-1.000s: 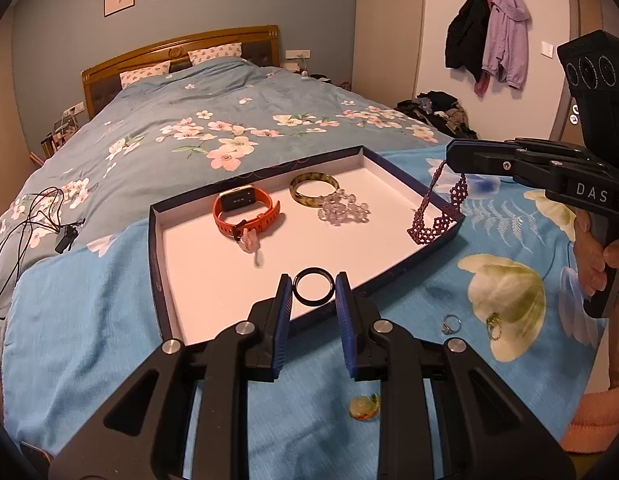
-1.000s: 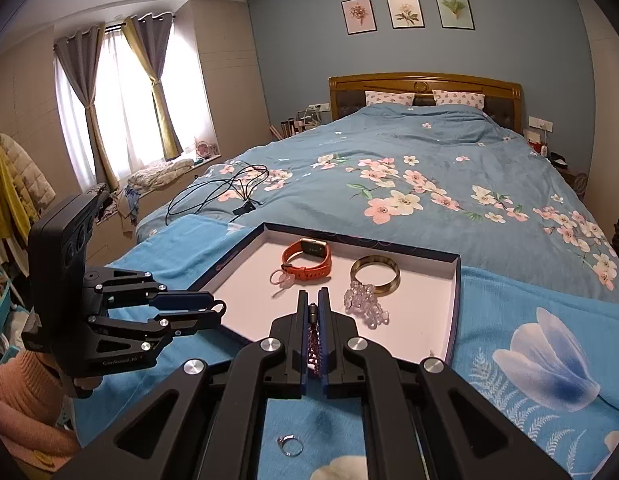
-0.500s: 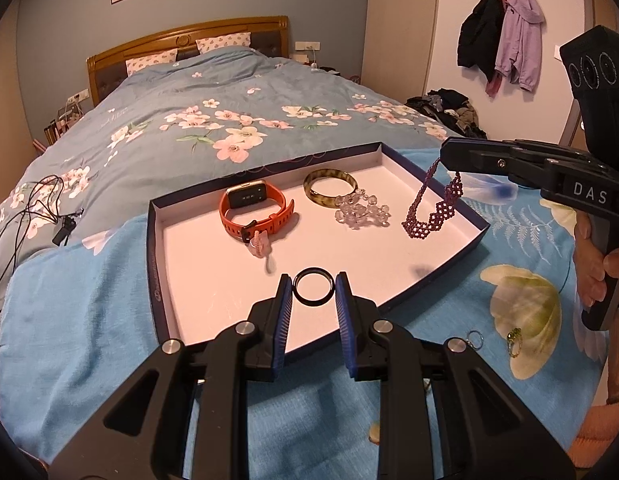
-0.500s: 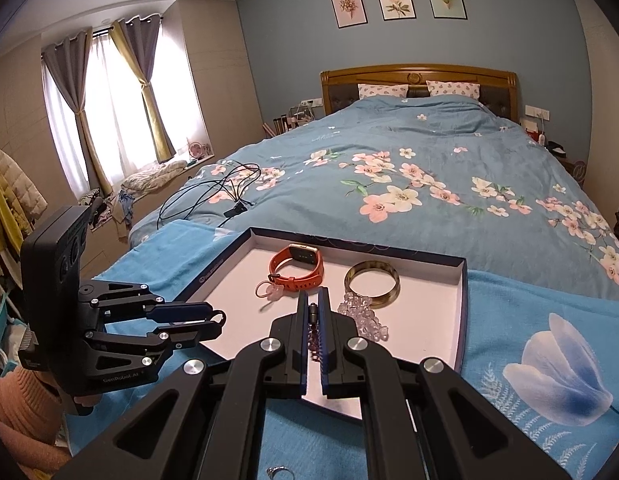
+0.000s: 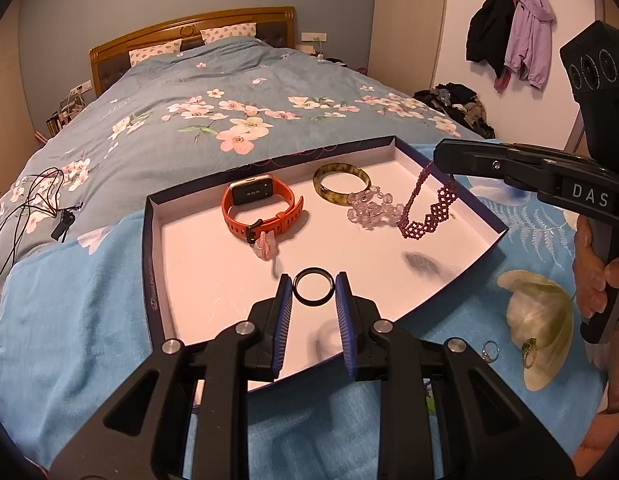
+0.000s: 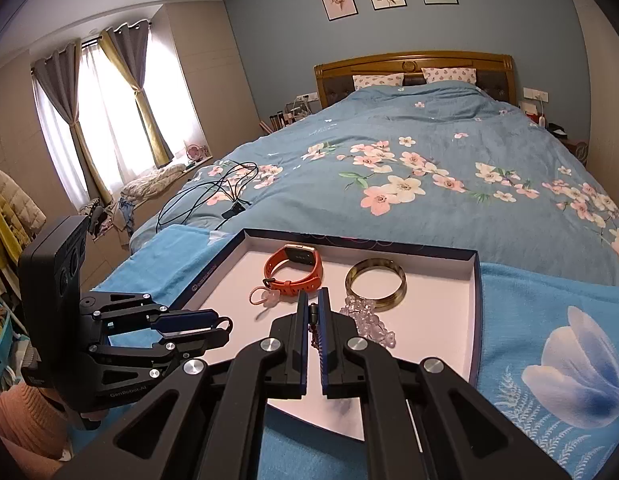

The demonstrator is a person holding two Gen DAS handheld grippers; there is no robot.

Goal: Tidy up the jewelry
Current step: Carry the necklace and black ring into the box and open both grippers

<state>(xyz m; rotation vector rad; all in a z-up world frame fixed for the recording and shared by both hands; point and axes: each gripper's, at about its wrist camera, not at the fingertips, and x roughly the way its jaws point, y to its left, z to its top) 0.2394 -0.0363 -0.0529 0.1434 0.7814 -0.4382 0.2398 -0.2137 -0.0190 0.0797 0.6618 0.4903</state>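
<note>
1. A black ring (image 5: 313,288) is gripped between the blue pads of the left gripper (image 5: 313,294), whose jaws are narrowed to the ring's width. The ring is held above the near part of the tray (image 5: 151,280).
2. The right gripper (image 6: 313,320) is closed almost completely, and the clasp end of a dark red beaded necklace (image 5: 427,212) is pinched between its pads.
3. In the left wrist view the necklace is seen hanging from the right gripper's tip, its lower loop reaching down over the right part of the tray floor; whether it touches the floor cannot be told.
4. The tray is a shallow box with dark blue walls and a white floor, set on a light blue blanket (image 5: 69,320) at the near end of the bed.
5. Inside it, at the far left, an orange watch (image 5: 261,210) is lying, with a small pink charm (image 5: 265,244) just near of its strap.
6. To the right of the watch a mottled amber bangle (image 5: 341,182) is placed, and a clear bead bracelet (image 5: 369,210) is heaped against its near edge.
7. Outside the tray, on the blanket at the near right, a silver ring (image 5: 489,350) and a green-stoned ring (image 5: 527,354) are left lying near each other.
8. A hand (image 5: 593,280) is seen wrapped around the right gripper's handle.
</note>
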